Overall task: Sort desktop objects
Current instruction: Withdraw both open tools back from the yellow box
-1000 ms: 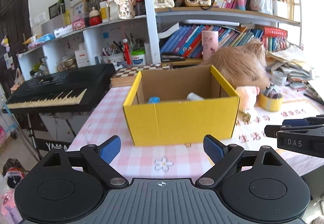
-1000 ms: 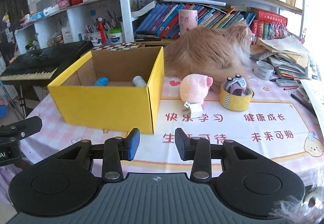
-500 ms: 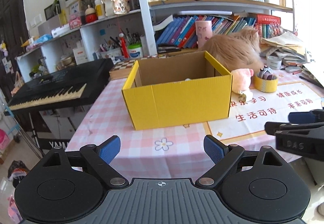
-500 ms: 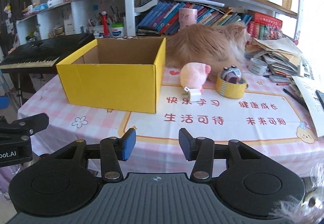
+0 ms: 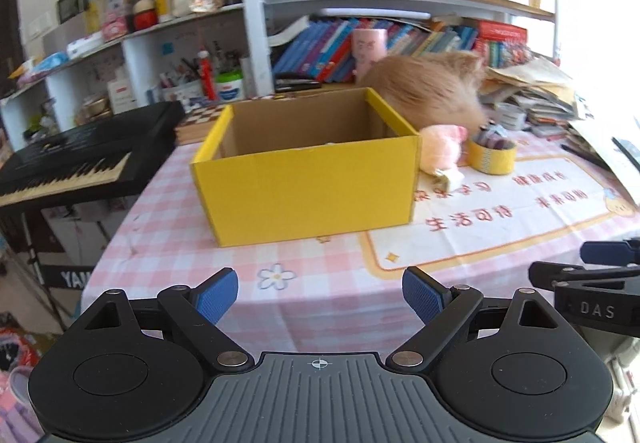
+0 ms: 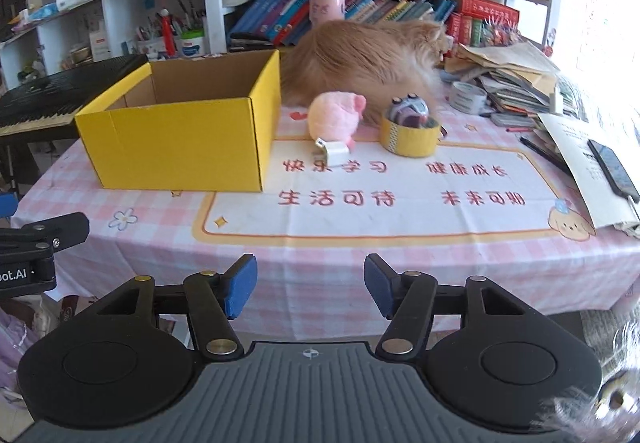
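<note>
One yellow box (image 6: 180, 147), one pink plush (image 6: 334, 117) and one tape roll (image 6: 408, 137) sit on the worktop (image 6: 400, 243). Left gripper (image 5: 320, 297) fingers released; right gripper (image 6: 310, 291) fingers opening, empty.

Each camera sits on the back of its own gripper and looks forward and somewhat downward along the two blue-padded fingers, from just off the near edge of the table with the pink-and-white checked cloth (image 5: 320, 283). The left wrist view faces the open yellow cardboard box (image 5: 308, 191) almost head-on and fairly near, while the right wrist view stands further right, facing the cream mat with red characters (image 6: 376, 199), with the box at left. Both share the box, mat, round pink plush toy (image 6: 334, 115), yellow tape roll (image 6: 408, 137), fluffy ginger animal (image 6: 360, 59) and the white bookshelf (image 5: 250, 3) behind; each also catches the other gripper's black tip at its side edge.
</note>
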The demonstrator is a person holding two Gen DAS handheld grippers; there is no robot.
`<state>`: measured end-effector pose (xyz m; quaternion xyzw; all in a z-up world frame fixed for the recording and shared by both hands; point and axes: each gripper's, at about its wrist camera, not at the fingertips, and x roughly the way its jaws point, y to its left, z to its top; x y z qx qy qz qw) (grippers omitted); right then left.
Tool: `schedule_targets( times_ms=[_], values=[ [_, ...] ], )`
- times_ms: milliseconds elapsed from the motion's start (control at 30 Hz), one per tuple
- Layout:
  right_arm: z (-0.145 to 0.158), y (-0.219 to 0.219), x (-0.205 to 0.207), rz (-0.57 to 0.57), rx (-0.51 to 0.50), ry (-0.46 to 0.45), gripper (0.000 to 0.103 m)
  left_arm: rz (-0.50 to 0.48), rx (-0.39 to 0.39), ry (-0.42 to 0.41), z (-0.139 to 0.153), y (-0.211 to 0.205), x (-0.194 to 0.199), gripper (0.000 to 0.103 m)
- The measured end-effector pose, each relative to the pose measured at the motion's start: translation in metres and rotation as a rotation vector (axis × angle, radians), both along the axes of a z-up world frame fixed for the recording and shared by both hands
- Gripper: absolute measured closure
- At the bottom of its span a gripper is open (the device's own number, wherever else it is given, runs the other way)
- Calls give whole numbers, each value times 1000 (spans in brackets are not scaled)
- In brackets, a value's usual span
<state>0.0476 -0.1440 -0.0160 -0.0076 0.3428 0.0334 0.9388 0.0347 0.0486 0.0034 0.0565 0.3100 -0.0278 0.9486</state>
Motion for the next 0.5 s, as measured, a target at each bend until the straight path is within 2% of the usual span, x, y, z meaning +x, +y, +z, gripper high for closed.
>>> schedule_targets(
  times_ms=[233, 500],
  values=[
    [-2, -13, -3, -34, 0, 14, 46, -110, 33, 4, -2, -28, 3, 11],
    [-4, -27, 3, -56, -9, 44, 43, -191, 35, 49, -8, -52, 13, 11]
  ],
)
